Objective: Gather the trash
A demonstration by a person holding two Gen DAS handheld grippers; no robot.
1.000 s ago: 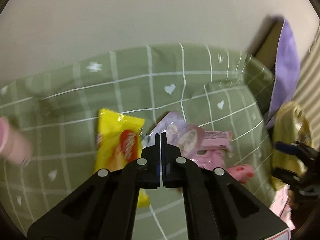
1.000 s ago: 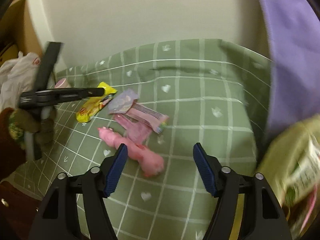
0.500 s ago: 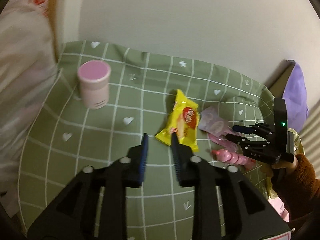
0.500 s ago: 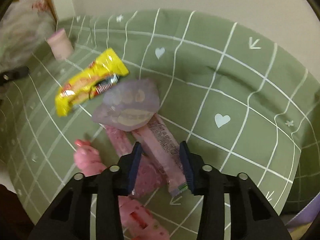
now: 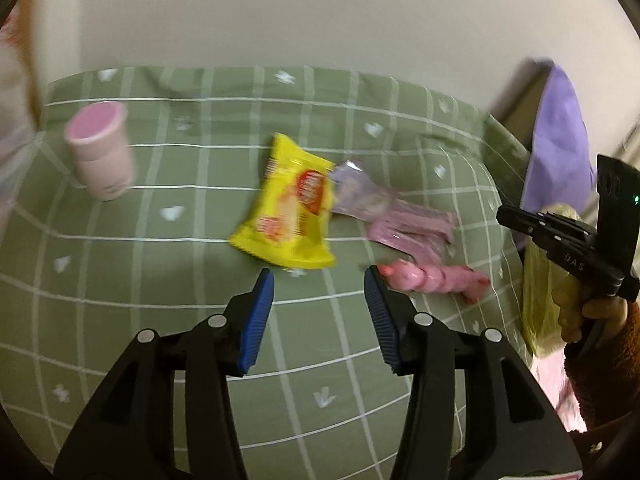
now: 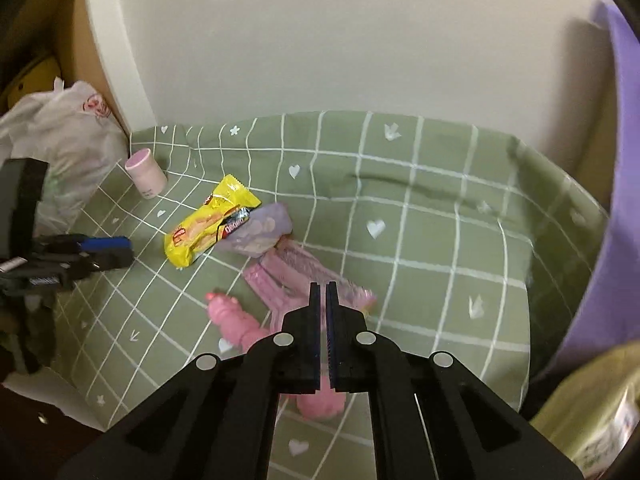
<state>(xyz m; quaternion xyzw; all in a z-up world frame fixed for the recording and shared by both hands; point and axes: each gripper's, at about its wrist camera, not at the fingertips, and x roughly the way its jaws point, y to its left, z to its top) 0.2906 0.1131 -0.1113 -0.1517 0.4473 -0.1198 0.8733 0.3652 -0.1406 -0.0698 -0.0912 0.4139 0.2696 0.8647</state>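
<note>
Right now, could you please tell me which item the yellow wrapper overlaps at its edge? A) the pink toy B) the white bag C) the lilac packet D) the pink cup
C: the yellow wrapper lies partly on the lilac packet, while the pink cup and the pink toy sit apart from it on the green cloth.

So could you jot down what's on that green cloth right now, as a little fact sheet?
surface: green checked cloth
trash: yellow snack wrapper; lilac wrapper; pink wrappers; pink crumpled packet
other: pink cup, upright, apart from the pile
left gripper: jaws open, empty, just short of the yellow wrapper
right gripper: jaws closed, nothing visibly between them
</note>
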